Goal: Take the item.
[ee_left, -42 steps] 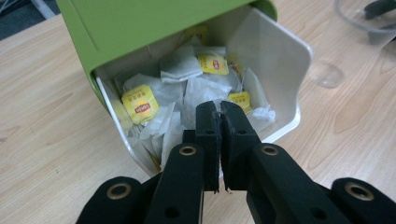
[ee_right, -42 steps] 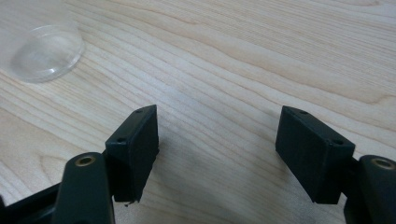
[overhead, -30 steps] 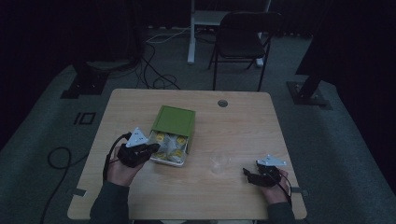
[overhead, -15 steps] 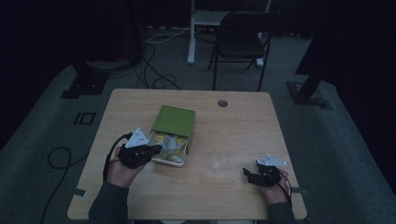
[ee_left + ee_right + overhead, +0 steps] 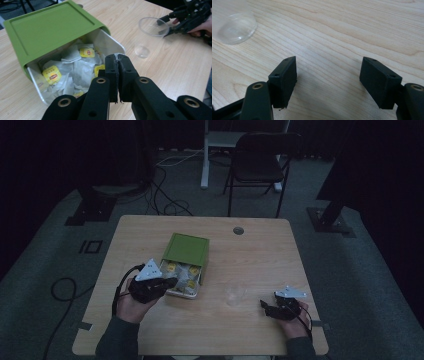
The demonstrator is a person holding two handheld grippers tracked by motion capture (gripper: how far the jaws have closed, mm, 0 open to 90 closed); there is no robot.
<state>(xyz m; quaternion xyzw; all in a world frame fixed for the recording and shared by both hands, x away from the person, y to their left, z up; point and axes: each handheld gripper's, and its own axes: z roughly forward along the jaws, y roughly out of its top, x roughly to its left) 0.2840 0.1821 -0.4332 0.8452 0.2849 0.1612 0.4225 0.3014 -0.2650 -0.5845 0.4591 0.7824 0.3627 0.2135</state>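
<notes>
Table [image 5: 260, 245] first, since it is the biggest thing we see: pale wood. On it sits the box [image 5: 186, 251], with a green lid [image 5: 50, 27] slid partway back. The box looks stiff and light. We think its white rim is the best place to hold it.

Inside lie tea bags [image 5: 75, 67]. They look soft, thin and very light, and could tear. We would pinch one by a paper corner or its yellow tag.

A clear cup [image 5: 153, 26] lies between the two hands. It looks slippery and easy to squash.

Our left gripper [image 5: 167, 283] is at the box's open end, jaws pressed together on nothing. Our right gripper [image 5: 329, 75] rests low over bare wood, jaws spread wide.

Nothing has moved since a second ago.
</notes>
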